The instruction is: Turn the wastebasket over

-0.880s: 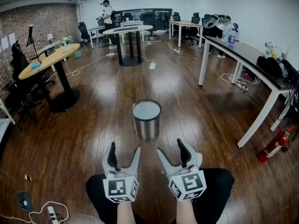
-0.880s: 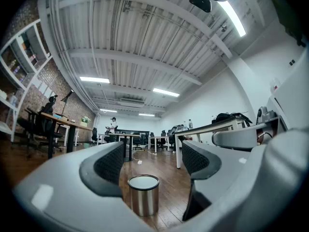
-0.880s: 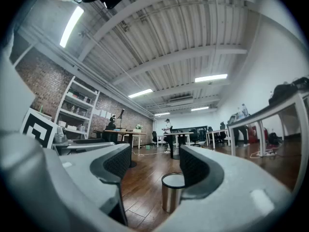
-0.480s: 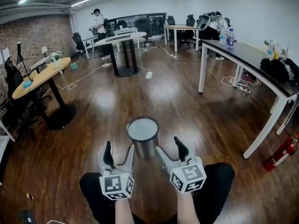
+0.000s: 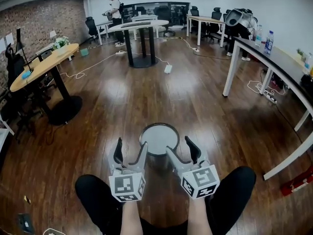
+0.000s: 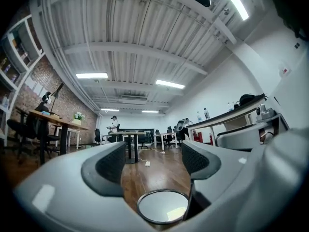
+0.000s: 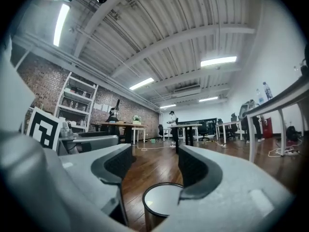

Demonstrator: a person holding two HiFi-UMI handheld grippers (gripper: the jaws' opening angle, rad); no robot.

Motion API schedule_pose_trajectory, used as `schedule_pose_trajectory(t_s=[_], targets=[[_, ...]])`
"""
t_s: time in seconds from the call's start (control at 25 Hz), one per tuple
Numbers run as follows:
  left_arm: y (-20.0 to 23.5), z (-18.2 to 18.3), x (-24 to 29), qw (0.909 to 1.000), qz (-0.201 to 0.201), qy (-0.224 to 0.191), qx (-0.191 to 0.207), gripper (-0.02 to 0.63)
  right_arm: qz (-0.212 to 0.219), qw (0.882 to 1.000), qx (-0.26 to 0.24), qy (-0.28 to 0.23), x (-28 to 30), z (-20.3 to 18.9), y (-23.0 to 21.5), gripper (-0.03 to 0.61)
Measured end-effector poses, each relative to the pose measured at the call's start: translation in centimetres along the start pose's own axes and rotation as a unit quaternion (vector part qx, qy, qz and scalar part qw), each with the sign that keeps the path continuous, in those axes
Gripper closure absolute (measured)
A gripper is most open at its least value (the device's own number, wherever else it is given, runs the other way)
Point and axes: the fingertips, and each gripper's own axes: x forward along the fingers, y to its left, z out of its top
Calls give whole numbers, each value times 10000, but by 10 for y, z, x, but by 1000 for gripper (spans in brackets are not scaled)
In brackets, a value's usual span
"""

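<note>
A steel wastebasket (image 5: 159, 140) stands upright on the wooden floor, its top a flat pale grey disc inside a dark rim. It sits just past my fingertips, in the gap between the two grippers. My left gripper (image 5: 131, 152) is open and empty, its right finger close to the basket's left rim. Open and empty too, my right gripper (image 5: 180, 150) is by the right rim. In the left gripper view the wastebasket (image 6: 162, 207) lies low beyond the open left gripper (image 6: 154, 164). From the right gripper view the wastebasket (image 7: 161, 202) shows under the open right gripper (image 7: 158, 170).
A round wooden table (image 5: 41, 65) stands at the left and a dark pedestal table (image 5: 139, 26) further back. A long desk (image 5: 279, 58) runs along the right, with a red fire extinguisher (image 5: 298, 185) below it. A person (image 5: 115, 6) stands far off. Cables trail over the floor.
The wastebasket has come much nearer in the head view, from well ahead of the grippers to right between their fingertips. Both grippers have stayed open.
</note>
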Motion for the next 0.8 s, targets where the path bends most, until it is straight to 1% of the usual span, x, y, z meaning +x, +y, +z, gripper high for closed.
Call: schedule_pose_trajectory(t_s=[0.12, 0.32, 0.4, 0.52, 0.64, 0.8], targets=[[18, -27, 22, 9997, 126, 141, -144, 242, 162, 9992, -118, 344, 29, -25, -4, 288], [29, -69, 60, 9987, 191, 389, -256, 244, 363, 9955, -115, 870, 73, -63, -26, 288], [42, -82, 72, 9980, 302, 436, -354, 251, 495, 9933, -88, 1044, 94, -78, -26, 288], [66, -104, 89, 9960, 508, 559, -468, 256, 798, 9889, -134, 1246, 130, -96, -15, 288], [81, -134, 101, 9943, 518, 821, -450, 261, 1085, 9804, -185, 1635, 161, -129, 2, 288], [110, -170, 98, 9896, 693, 1104, -604, 268, 1385, 9633, -236, 2288, 188, -194, 30, 288]])
